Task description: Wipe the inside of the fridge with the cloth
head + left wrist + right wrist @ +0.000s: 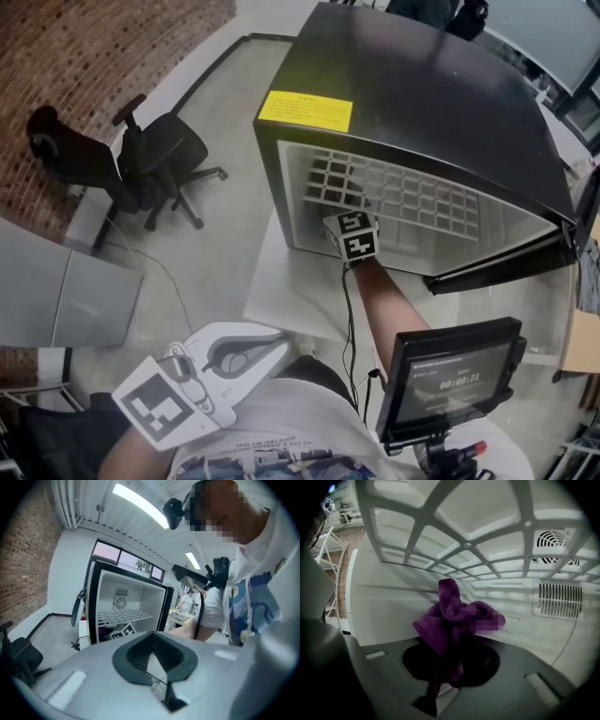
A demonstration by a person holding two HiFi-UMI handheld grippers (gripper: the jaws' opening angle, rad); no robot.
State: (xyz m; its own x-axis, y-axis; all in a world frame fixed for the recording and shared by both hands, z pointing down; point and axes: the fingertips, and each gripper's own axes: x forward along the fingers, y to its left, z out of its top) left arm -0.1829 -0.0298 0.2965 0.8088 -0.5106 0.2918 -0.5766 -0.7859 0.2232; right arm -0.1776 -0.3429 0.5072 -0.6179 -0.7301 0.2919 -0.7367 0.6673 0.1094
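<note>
The black fridge (422, 103) stands open on a low white platform (281, 291), its white inside crossed by a grid shelf (403, 197). My right gripper (352, 234) reaches into the lower compartment; only its marker cube shows in the head view. In the right gripper view, the right gripper (450, 660) is shut on a bunched purple cloth (454, 616), under the shelf (464, 545) and close to the back wall. My left gripper (279, 350) hangs low by the person's body, far from the fridge (126, 606). The left gripper (152, 641) is shut with nothing in it.
The fridge door (506, 262) swings out at the right. A screen on a stand (455, 375) sits near the right arm. Two office chairs (159, 155) stand at the left by a brick wall. Vents (560, 599) mark the fridge's back wall.
</note>
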